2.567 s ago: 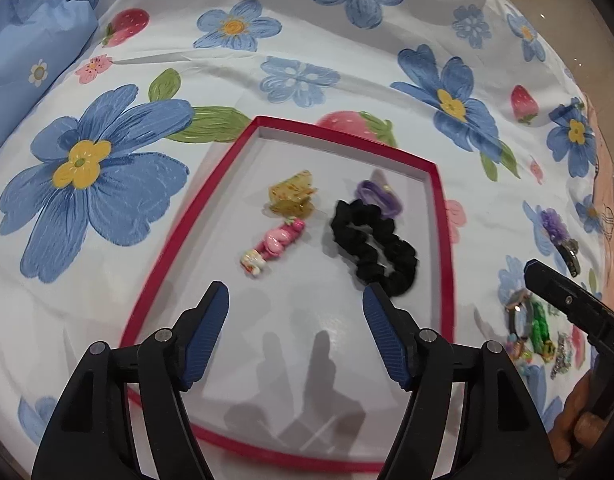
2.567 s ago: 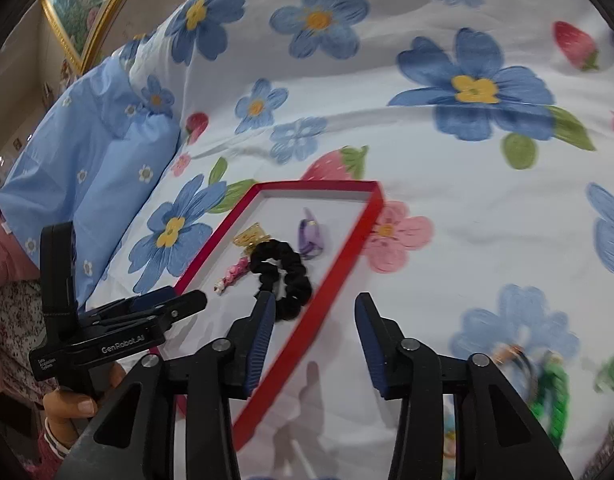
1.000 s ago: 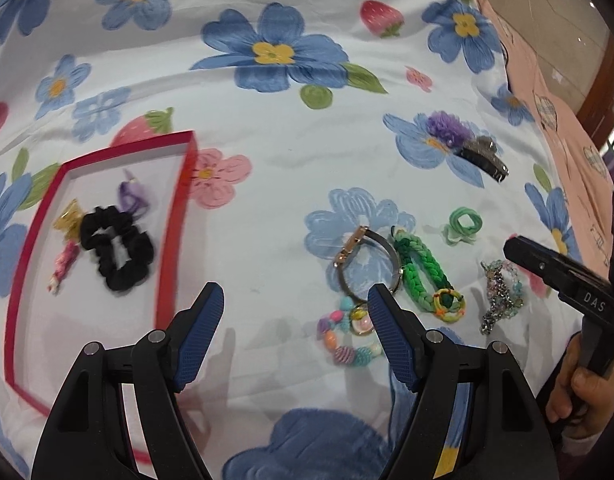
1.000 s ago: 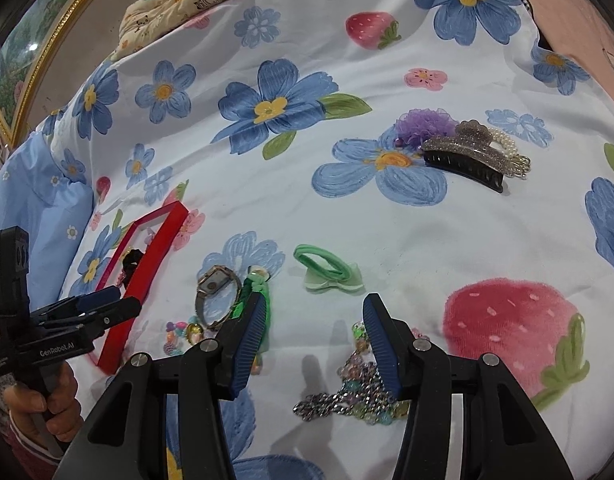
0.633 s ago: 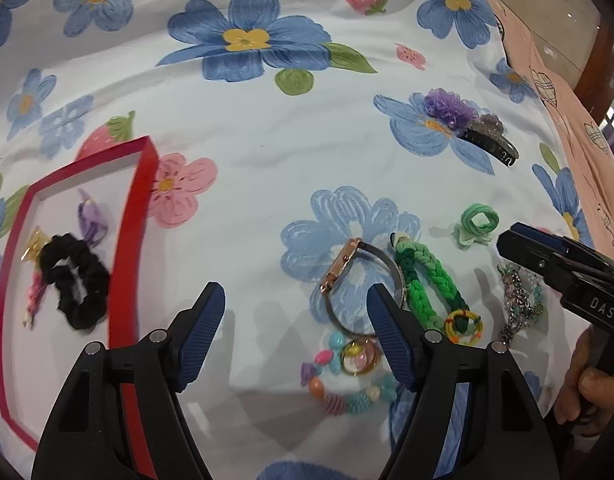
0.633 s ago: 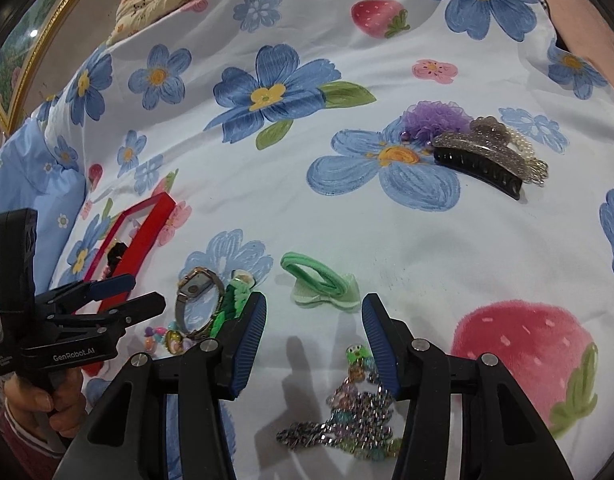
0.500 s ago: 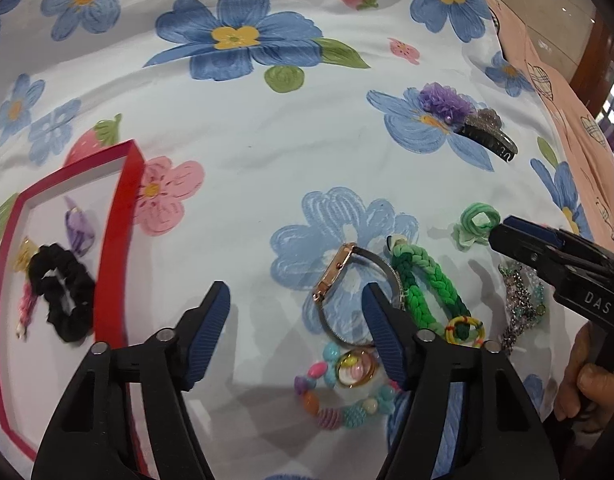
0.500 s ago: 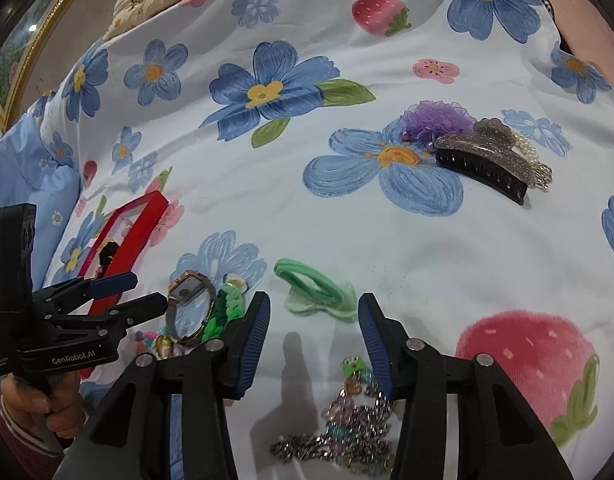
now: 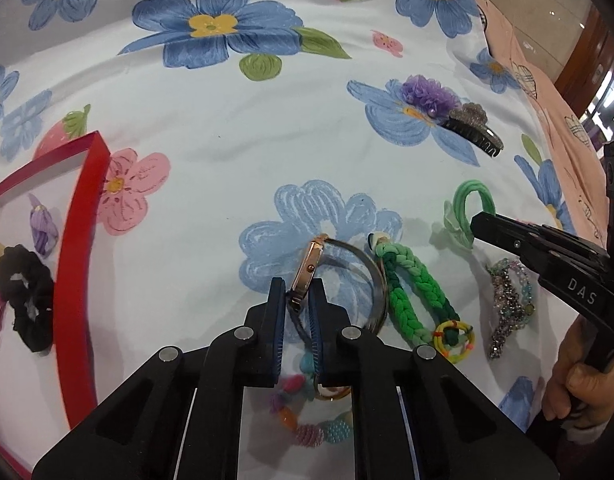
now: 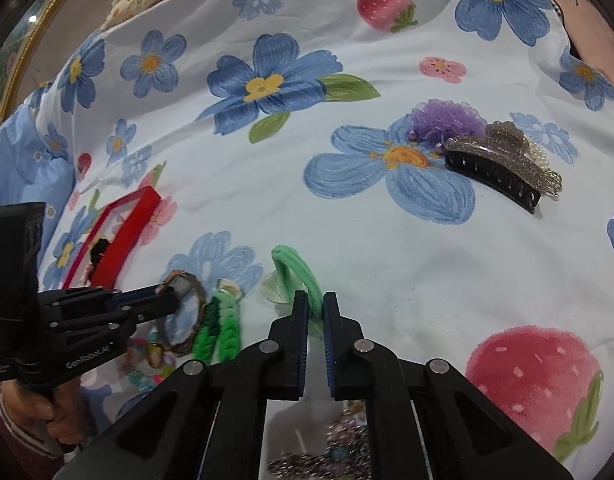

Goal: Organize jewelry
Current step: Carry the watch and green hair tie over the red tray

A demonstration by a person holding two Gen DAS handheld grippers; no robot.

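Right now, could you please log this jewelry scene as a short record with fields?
surface: floral bedsheet
left gripper: shut on watch
right gripper: shut on green hair tie
red tray: holds black scrunchie, purple clip
loose on sheet: braided green bracelet, glitter claw clip, bead chain

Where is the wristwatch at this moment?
In the left wrist view the wristwatch sits centre frame on the bedspread, pinched by the left gripper, just left of the green braided bracelet.
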